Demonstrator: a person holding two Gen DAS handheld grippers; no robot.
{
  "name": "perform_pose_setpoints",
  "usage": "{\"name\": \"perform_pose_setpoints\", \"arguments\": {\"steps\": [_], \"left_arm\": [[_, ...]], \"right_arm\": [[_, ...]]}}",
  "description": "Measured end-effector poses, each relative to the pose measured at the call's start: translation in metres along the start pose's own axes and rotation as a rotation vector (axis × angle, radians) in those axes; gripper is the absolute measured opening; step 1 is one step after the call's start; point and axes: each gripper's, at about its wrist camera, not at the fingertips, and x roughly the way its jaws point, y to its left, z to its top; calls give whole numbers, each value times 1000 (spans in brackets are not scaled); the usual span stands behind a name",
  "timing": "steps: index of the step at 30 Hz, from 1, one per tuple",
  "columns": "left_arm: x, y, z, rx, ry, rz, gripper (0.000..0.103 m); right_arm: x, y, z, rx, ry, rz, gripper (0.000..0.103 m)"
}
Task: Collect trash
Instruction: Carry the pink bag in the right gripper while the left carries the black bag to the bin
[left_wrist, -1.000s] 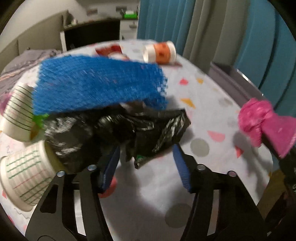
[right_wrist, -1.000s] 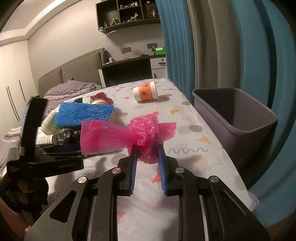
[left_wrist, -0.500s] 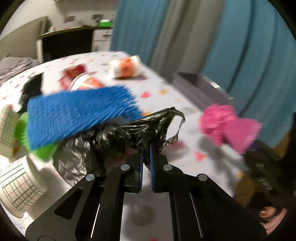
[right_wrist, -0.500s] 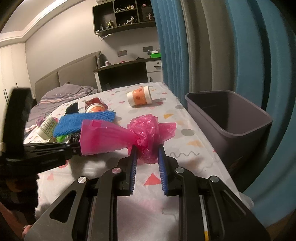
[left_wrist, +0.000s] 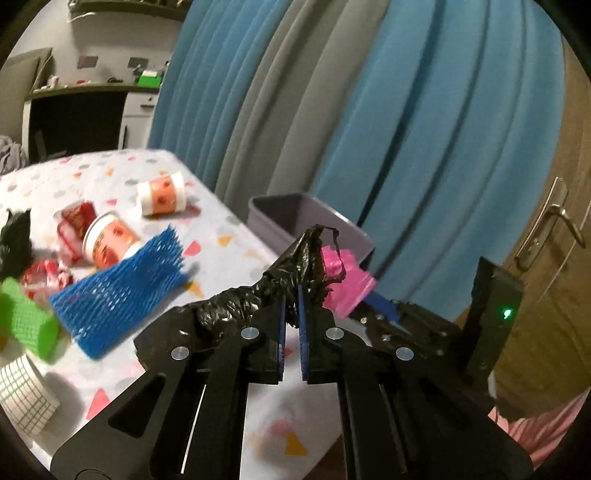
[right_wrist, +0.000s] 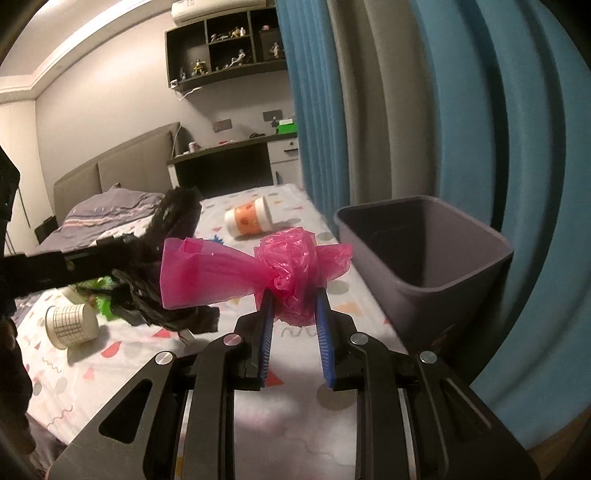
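Observation:
My left gripper (left_wrist: 291, 295) is shut on a crumpled black plastic bag (left_wrist: 258, 299), lifted off the patterned table (left_wrist: 229, 236). In the right wrist view that black bag (right_wrist: 162, 295) hangs at the left, beside my load. My right gripper (right_wrist: 294, 295) is shut on a knotted pink plastic bag (right_wrist: 291, 266), held above the table edge. The pink bag (left_wrist: 345, 280) also shows just behind the black one in the left wrist view. A grey bin (right_wrist: 424, 258) stands open to the right of the table; in the left wrist view the bin (left_wrist: 291, 214) lies ahead.
On the table lie a blue foam net (left_wrist: 122, 291), a green net (left_wrist: 26, 325), orange-and-white cups (left_wrist: 162, 195), red wrappers (left_wrist: 74, 221) and a gridded paper cup (right_wrist: 72, 325). Blue and grey curtains (right_wrist: 443, 110) hang behind the bin. A wooden door (left_wrist: 546, 236) is at right.
The left gripper closed on the black bag and lifted it off the table, swinging right toward the bin. The blue net slid off the bag. The right gripper kept the pink bag, drifting slightly.

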Motion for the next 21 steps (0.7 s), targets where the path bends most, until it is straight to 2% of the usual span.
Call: {"name": "perform_pose_setpoints", "arguments": {"steps": [8, 15, 21], "left_arm": [[22, -9, 35, 13, -37, -31, 5], [74, -25, 81, 35, -70, -96, 5], [126, -43, 107, 88, -82, -104, 5]], "right_arm": [[-6, -22, 17, 17, -67, -68, 23], [-1, -55, 40, 12, -150, -173, 23], [13, -83, 54, 12, -188, -253, 23]]}}
